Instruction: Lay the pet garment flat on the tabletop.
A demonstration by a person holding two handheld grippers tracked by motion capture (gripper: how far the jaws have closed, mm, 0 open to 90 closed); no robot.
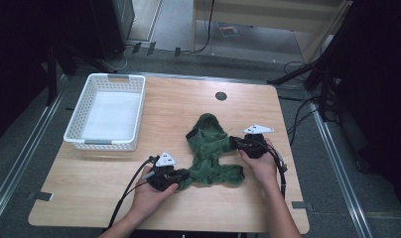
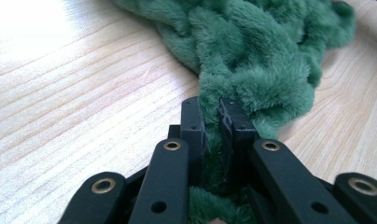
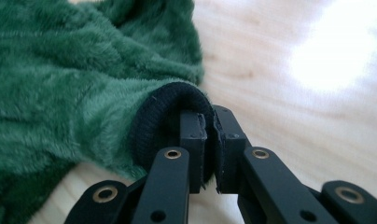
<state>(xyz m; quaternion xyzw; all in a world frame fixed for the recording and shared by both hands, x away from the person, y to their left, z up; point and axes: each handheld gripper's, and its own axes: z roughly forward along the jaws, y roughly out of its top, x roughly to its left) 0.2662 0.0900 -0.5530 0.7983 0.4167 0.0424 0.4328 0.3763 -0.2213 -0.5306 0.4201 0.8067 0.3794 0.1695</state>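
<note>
Here we are pinching a fuzzy green garment [image 1: 210, 148]: left gripper [image 2: 211, 122] clamping its plush edge, right gripper [image 3: 210, 126] clamping its black cuff [image 3: 151, 122].

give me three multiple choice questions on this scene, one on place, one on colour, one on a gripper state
1. Where does the white slotted plastic basket stand on the wooden table?
A. far left
B. near right
C. centre

2. What colour is the cuff of the fluffy green fleece garment?
A. white
B. black
C. yellow

3. How is the right gripper?
A. open above the basket
B. shut on the cuff
C. lying loose on the table

Answers:
1. A, the high view shows it at the table's far left corner.
2. B, the right gripper view shows a black ribbed band.
3. B, its jaws pinch the band between them.
</note>
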